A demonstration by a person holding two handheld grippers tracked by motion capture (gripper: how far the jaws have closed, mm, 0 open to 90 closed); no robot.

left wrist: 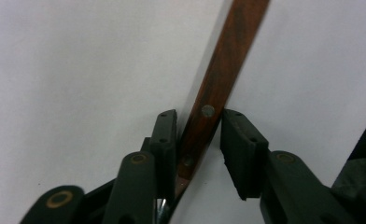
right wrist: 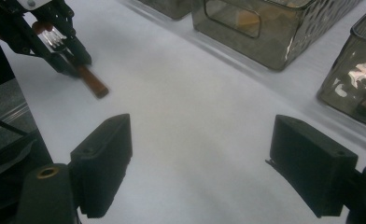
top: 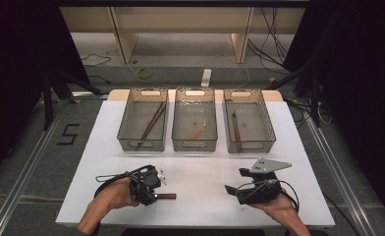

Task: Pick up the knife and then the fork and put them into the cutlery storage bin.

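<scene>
On the white worktop (top: 200, 172), near its front edge, lies a dark reddish-brown wooden handle (left wrist: 218, 88) with metal rivets. Your left tool (left wrist: 197, 140) straddles it, one jaw touching the wood, the other just apart. Your right tool (right wrist: 200, 163) hovers to the right, jaws spread wide, bare sheet between them. Three smoky plastic bins (top: 195, 125) line the far side, each holding utensils. Dark floor surrounds the worktop.
</scene>
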